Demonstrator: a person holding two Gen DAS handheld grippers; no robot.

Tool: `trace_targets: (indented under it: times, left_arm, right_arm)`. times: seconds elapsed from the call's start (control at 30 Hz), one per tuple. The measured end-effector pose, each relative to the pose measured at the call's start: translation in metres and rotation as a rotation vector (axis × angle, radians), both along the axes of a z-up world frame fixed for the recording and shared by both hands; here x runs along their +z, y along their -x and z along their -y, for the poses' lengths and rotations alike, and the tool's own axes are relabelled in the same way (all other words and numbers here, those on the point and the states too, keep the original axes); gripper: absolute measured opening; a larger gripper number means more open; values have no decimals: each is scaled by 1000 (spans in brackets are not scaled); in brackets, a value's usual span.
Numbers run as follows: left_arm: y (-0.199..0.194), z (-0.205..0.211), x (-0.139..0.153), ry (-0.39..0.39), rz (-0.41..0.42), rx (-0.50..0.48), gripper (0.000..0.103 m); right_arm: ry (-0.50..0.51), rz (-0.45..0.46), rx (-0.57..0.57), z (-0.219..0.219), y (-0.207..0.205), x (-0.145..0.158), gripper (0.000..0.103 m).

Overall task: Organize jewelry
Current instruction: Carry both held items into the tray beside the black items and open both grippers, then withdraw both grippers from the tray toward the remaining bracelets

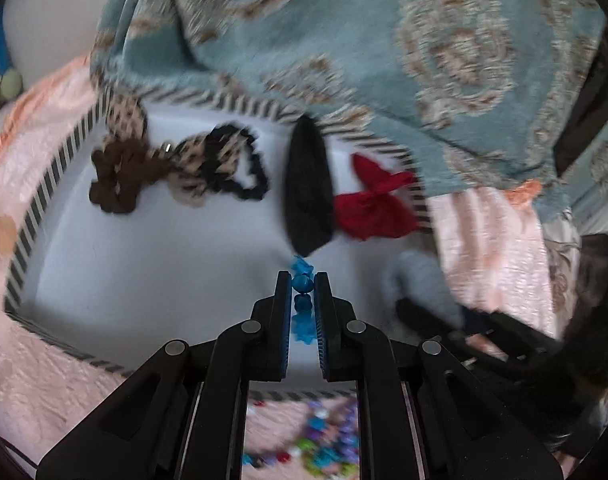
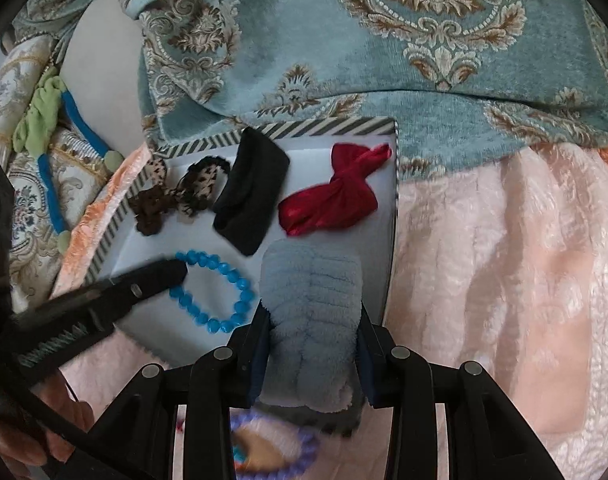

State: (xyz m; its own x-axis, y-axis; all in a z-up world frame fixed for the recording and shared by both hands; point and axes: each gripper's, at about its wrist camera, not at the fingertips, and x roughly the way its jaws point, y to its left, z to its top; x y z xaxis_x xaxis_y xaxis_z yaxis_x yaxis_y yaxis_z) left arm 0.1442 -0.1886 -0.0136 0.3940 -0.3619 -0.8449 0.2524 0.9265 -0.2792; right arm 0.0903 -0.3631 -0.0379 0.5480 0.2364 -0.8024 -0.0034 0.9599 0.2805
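Note:
A white box with a striped rim (image 2: 335,126) lies on a pink blanket. My left gripper (image 1: 303,284) is shut on a blue bead bracelet (image 1: 302,283) and holds it low in the box; the right wrist view shows the bracelet (image 2: 224,276) as a ring with the left gripper (image 2: 176,270) on its left side. My right gripper (image 2: 312,320) is shut on a fluffy grey-blue headband (image 2: 311,304) at the box's near right. In the box lie a red bow (image 2: 331,196), a black cloth piece (image 2: 250,188), a spotted scrunchie (image 2: 200,184) and a brown scrunchie (image 2: 148,210).
A teal patterned cloth (image 2: 383,40) hangs over the far side of the box. A pink blanket (image 2: 503,260) spreads to the right. A purple bead bracelet (image 2: 300,446) lies below my right gripper. Coloured beads (image 1: 319,440) lie below my left gripper. A green and blue hair band (image 2: 52,120) is at far left.

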Motion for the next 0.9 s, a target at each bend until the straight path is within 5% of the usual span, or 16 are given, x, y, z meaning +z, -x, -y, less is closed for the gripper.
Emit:
trace_targets:
  times: [0.43, 0.5, 0.6, 0.9]
  left_arm:
    - [-13, 1, -24, -5, -38, 18, 10]
    - [-11, 0, -22, -5, -33, 15, 13]
    - [-7, -3, -20, -8, -23, 16, 31]
    - [7, -10, -12, 11, -21, 24, 40]
  right_arm:
    - [40, 19, 40, -7, -15, -9, 42]
    - [9, 18, 33, -3, -13, -6, 43]
    - [-53, 28, 16, 7, -7, 3, 44]
    - [-119, 65, -47, 33, 27, 29, 44]
